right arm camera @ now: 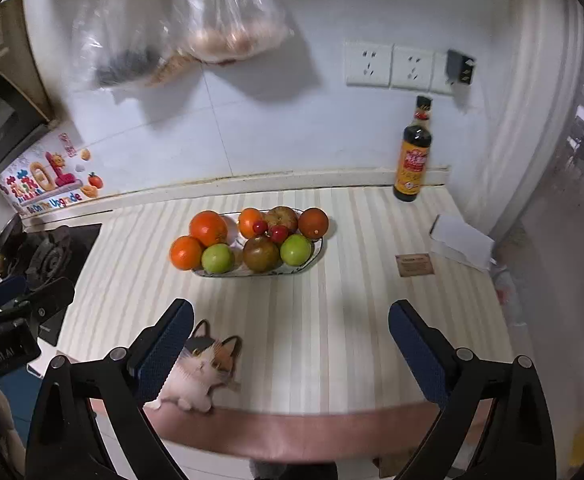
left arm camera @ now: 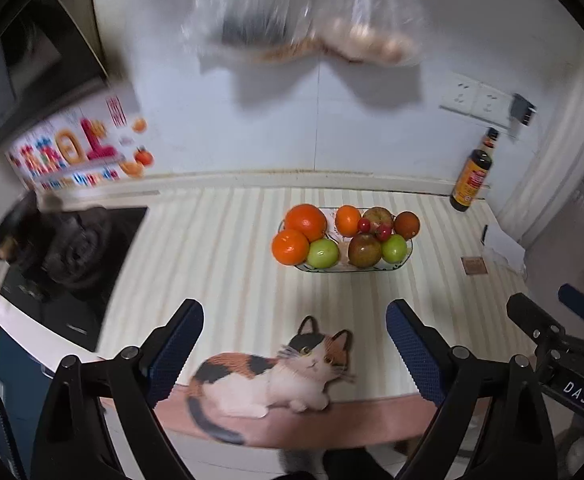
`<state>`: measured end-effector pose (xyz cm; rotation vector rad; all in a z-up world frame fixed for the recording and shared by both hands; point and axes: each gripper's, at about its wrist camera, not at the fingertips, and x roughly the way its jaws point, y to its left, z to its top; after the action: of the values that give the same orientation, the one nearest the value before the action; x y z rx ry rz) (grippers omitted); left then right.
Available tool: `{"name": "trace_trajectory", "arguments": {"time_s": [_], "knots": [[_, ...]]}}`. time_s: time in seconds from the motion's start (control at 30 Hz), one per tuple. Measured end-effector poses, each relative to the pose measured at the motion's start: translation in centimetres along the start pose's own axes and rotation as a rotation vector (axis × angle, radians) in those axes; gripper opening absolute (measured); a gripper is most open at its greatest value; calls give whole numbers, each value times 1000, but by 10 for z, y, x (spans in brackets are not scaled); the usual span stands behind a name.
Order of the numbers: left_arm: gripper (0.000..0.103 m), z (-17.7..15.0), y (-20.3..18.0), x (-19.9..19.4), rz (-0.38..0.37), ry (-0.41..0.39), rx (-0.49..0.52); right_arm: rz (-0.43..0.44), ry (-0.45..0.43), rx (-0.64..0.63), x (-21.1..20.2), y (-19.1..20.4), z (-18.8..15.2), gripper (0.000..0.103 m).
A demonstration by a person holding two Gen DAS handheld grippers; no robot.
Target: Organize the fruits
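The left gripper [left arm camera: 295, 344] and right gripper [right arm camera: 291, 344] both hang with jaws wide apart and nothing between them, above the near edge of the bench [right arm camera: 331, 312]. The fruit tray [right arm camera: 258, 272] sits mid-bench, well beyond both, holding oranges [right arm camera: 208, 227], green apples [right arm camera: 217, 258], a brownish apple [right arm camera: 260, 253] and cherries [right arm camera: 278, 233]. Right of the tray, against the wall, stands a dark sauce bottle [right arm camera: 413, 160]. Near the tray's front lies a cat-print mat [left arm camera: 276, 376].
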<state>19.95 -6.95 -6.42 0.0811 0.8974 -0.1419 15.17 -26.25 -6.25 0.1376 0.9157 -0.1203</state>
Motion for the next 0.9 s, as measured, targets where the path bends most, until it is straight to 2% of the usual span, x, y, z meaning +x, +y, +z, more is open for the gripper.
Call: {"name": "trace_trajectory", "arguments": {"time_s": [0.23,0.47,0.7,0.73,0.8,0.9], "knots": [[94,-26,4,-73,-3,-106,16,-12,-83,4,-87,10,-32,101],[94,-43,6,-107,0,-147,1,8,-135,3,-139,13,-48,101],[94,-46,6,-110,1,-138,-32,35,-151,-7,-153,13,-52,102],[94,-45,5,-108,3,-137,-35,37,-149,-7,-151,11,-50,102],[101,-38,5,-101,6,-127,-37,34,-147,-4,-145,8,-46,102],[102,-29,3,-90,28,-123,-35,30,-129,2,-126,3,-35,102]]}}
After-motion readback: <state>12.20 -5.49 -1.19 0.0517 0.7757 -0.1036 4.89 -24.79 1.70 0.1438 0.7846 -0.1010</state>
